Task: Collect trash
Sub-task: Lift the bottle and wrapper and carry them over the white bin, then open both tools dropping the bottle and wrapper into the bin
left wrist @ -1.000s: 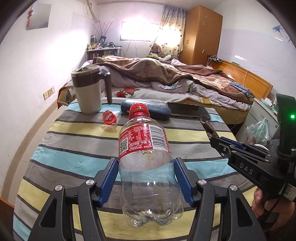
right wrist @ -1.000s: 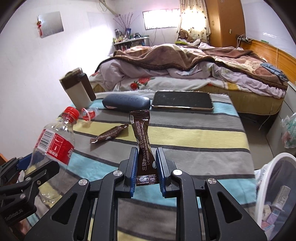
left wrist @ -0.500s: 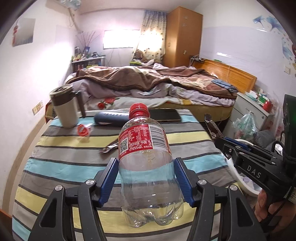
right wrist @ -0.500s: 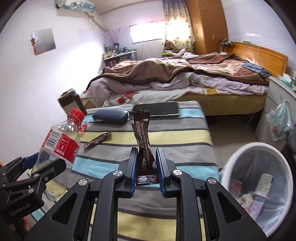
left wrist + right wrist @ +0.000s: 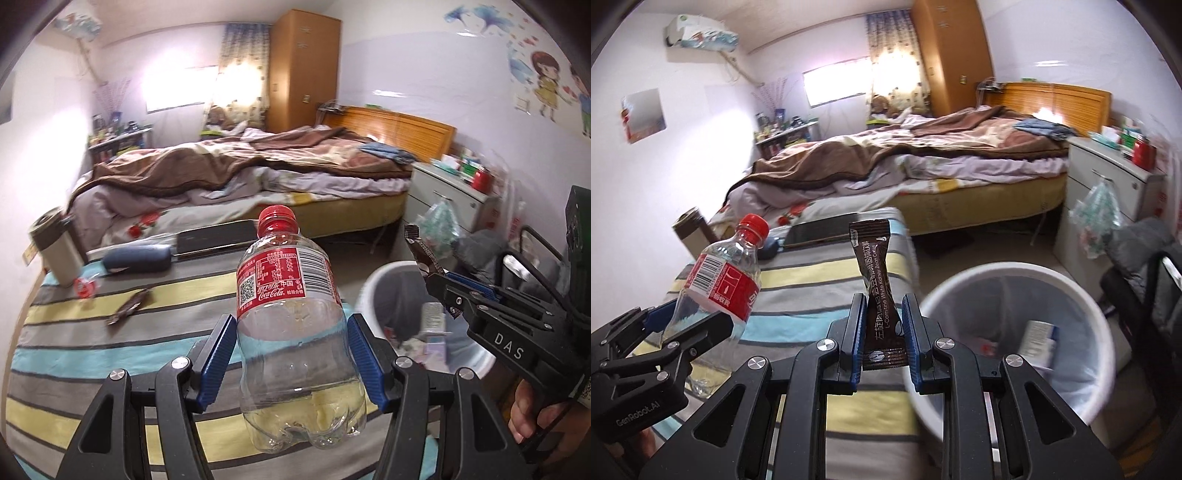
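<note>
My left gripper [image 5: 291, 354] is shut on an empty clear Coca-Cola bottle [image 5: 291, 325] with a red cap, held upright above the striped table [image 5: 110, 354]. My right gripper [image 5: 884, 332] is shut on a brown coffee sachet [image 5: 877, 295], held upright near the table's right edge, beside the white trash bin [image 5: 1015, 332]. The bin also shows in the left wrist view [image 5: 373, 295], holding some trash. A second brown sachet [image 5: 127, 306] and a red-topped small cup [image 5: 85, 288] lie on the table.
On the table's far end stand a beige mug [image 5: 55, 251], a dark glasses case [image 5: 136, 258] and a black tablet [image 5: 214, 236]. A bed [image 5: 258, 173] lies beyond. A white nightstand [image 5: 1108, 177] and a dark chair [image 5: 1145, 280] stand right of the bin.
Both grippers have swung to the right with their loads. The trash bin has come closer and larger in both views; the table has shifted left.
</note>
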{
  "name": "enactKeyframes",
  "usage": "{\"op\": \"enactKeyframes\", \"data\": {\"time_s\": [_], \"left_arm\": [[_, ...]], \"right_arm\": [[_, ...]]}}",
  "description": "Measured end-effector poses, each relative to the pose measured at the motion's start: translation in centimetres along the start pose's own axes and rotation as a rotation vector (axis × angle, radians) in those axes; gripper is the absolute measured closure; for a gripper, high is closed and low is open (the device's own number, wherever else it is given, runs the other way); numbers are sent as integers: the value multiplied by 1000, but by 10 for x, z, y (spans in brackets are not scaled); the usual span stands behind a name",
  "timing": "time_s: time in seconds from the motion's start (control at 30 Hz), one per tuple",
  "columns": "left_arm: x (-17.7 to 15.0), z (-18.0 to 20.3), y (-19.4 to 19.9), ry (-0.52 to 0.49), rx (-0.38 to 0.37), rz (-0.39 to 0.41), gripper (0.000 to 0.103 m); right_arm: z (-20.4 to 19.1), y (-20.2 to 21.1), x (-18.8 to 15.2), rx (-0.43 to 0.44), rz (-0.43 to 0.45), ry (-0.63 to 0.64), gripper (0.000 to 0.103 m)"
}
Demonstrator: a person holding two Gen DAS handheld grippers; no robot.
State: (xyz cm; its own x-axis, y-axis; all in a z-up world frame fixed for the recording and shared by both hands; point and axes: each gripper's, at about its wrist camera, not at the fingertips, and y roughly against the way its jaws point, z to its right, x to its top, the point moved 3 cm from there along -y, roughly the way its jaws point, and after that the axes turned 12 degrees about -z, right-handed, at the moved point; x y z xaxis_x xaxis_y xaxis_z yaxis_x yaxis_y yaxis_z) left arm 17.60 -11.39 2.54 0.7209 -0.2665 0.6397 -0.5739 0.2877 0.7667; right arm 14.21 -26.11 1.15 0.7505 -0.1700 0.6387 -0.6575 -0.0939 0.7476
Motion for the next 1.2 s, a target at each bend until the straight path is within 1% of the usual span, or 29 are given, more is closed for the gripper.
{"op": "enactKeyframes", "data": {"time_s": [0.1,0.27,0.53,0.67,0.8,0.9,1.03,1.07,1.1,1.13,1.17,1.2], "left_arm": [[4,25,-8,-36,-23,-11,41],[8,65,-25,-93,-67,-36,41],[14,113,-52,-159,-124,-78,41],[17,127,-68,-173,-150,-105,41],[18,138,-84,-183,-152,-133,41],[18,139,-91,-178,-158,-148,41],[18,135,-91,-173,-155,-138,38],[19,133,-90,-169,-156,-135,36],[19,132,-90,-165,-154,-133,33],[19,131,-89,-164,-153,-130,32],[20,130,-89,-161,-155,-130,32],[19,127,-87,-154,-159,-130,32]], "right_arm": [[17,6,-4,-26,10,-32,81],[47,8,-10,-78,1,-84,81],[86,10,-21,-159,-25,-141,81],[99,7,-27,-187,-50,-162,81],[107,2,-31,-198,-78,-180,81],[113,0,-33,-209,-89,-180,80],[118,-5,-35,-211,-109,-197,79],[119,-5,-36,-219,-107,-203,78],[119,-4,-36,-228,-106,-207,72],[120,-4,-37,-230,-105,-209,68],[120,-3,-37,-226,-103,-213,60],[120,-2,-37,-220,-102,-214,56]]}}
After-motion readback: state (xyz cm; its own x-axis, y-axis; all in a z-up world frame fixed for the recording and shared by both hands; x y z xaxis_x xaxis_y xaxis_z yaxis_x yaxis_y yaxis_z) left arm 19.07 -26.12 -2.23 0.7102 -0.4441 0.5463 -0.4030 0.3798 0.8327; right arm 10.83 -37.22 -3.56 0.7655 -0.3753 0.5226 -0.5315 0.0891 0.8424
